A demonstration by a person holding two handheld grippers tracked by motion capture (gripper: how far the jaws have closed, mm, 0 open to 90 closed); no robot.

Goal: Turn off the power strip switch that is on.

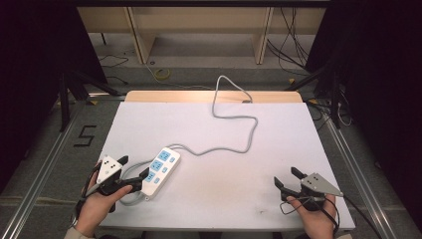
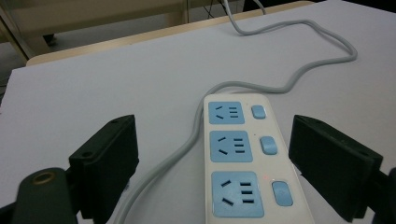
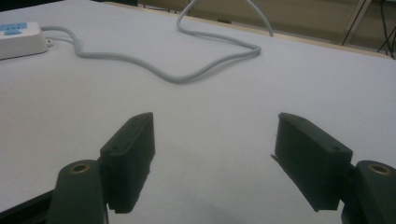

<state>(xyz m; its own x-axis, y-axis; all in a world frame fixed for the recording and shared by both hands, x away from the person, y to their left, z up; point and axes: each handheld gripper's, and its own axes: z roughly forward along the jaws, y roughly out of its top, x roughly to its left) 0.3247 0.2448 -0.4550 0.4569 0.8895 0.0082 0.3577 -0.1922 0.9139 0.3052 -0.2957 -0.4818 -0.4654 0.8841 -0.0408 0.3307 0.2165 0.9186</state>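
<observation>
A white power strip (image 1: pixel 160 172) with three blue sockets and three blue switches lies at the front left of the white table (image 1: pixel 214 199). Its grey cable (image 1: pixel 239 119) snakes across the table and off the far edge. My left gripper (image 1: pixel 133 167) is open at the strip's near end. In the left gripper view the power strip (image 2: pixel 243 158) lies between and beyond the jaws of the left gripper (image 2: pixel 212 126), with the cable (image 2: pixel 159 172) along its left side. My right gripper (image 1: pixel 286 175) is open at the front right, over bare table; the right gripper (image 3: pixel 215 121) holds nothing.
A wooden strip (image 1: pixel 209 96) borders the table's far edge. On the floor to the left is a black "5" mark (image 1: pixel 85 135) and a black stand leg (image 1: pixel 63 99). Wooden furniture (image 1: pixel 199 30) and loose floor cables (image 1: pixel 293 45) lie beyond.
</observation>
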